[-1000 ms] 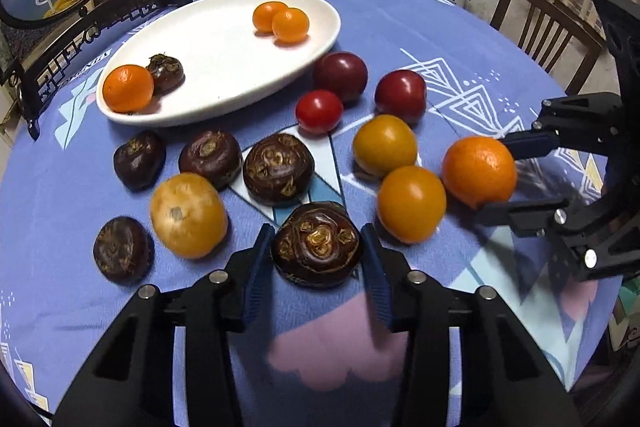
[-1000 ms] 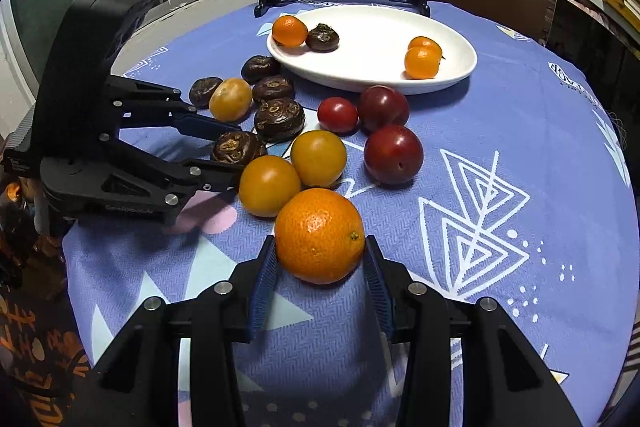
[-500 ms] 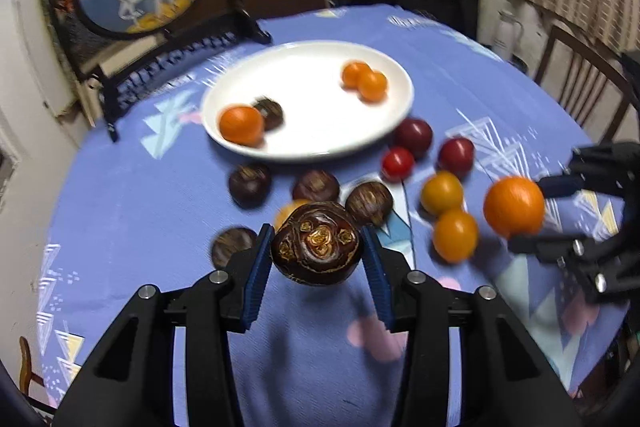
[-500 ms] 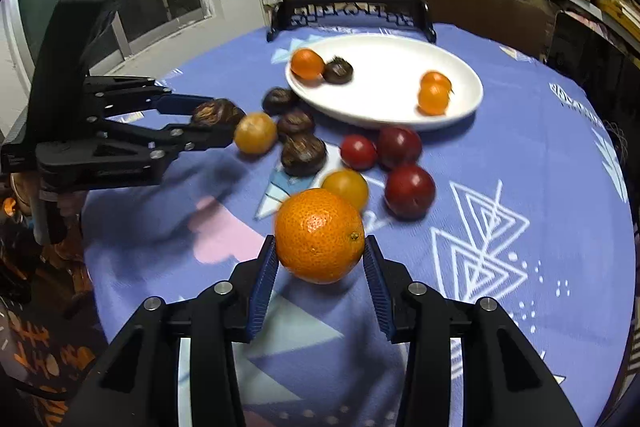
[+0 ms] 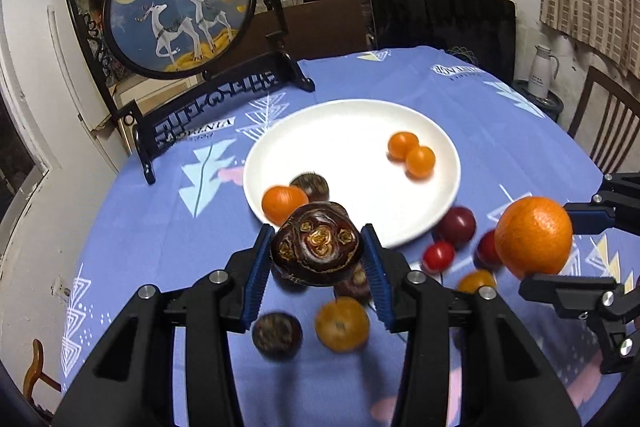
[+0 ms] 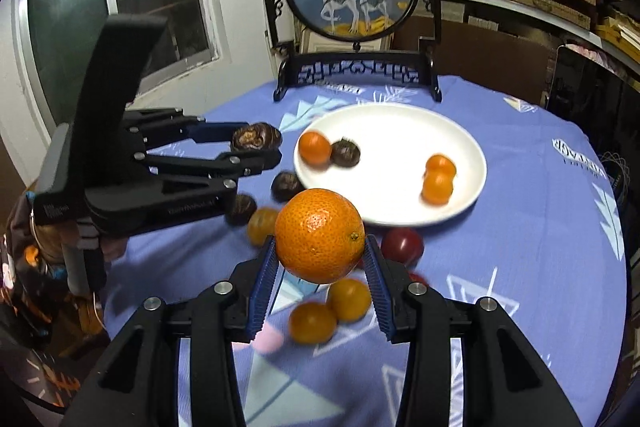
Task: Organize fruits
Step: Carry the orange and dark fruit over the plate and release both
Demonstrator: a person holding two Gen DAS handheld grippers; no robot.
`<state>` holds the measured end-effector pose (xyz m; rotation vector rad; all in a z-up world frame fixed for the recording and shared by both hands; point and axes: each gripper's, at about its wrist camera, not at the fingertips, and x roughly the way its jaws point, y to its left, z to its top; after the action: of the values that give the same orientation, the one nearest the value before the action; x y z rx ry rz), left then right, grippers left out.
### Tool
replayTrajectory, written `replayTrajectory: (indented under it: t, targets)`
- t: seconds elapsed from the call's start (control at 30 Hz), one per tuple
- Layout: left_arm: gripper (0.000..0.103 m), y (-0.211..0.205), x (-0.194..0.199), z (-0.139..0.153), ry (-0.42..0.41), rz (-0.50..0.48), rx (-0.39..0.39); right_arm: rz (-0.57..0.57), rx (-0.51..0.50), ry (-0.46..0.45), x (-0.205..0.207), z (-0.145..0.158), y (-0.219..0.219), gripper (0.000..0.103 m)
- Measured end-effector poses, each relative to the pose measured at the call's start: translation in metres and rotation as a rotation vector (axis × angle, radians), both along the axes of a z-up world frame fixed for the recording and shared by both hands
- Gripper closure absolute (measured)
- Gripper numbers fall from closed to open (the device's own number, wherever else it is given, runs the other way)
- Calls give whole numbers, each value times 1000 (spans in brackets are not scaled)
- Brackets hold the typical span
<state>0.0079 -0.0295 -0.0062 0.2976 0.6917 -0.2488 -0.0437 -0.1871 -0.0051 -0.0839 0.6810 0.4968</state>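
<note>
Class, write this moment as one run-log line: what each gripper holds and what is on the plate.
left gripper: shut on water chestnut, lifted | right gripper: shut on large orange, lifted | white plate: three small oranges, one chestnut

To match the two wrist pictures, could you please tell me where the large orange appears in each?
Left wrist: large orange at the right edge, held in the right claw.
Right wrist: bottom centre, between that claw's fingers.
Shared landmark: the white plate.
</note>
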Motion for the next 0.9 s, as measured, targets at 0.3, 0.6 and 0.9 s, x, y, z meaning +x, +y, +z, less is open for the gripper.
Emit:
replayTrajectory:
  t: [0.3, 0.6, 0.9]
  targets:
    - [60, -3, 37, 2, -11, 11, -11, -49, 55, -8, 37, 1, -12, 59]
    - [60, -10, 68, -6, -8, 27, -17, -88, 67, -28, 74, 0, -15, 59]
    - [60, -19, 103, -8, -3, 54, -53, -162, 76, -78, 116, 7, -14, 59]
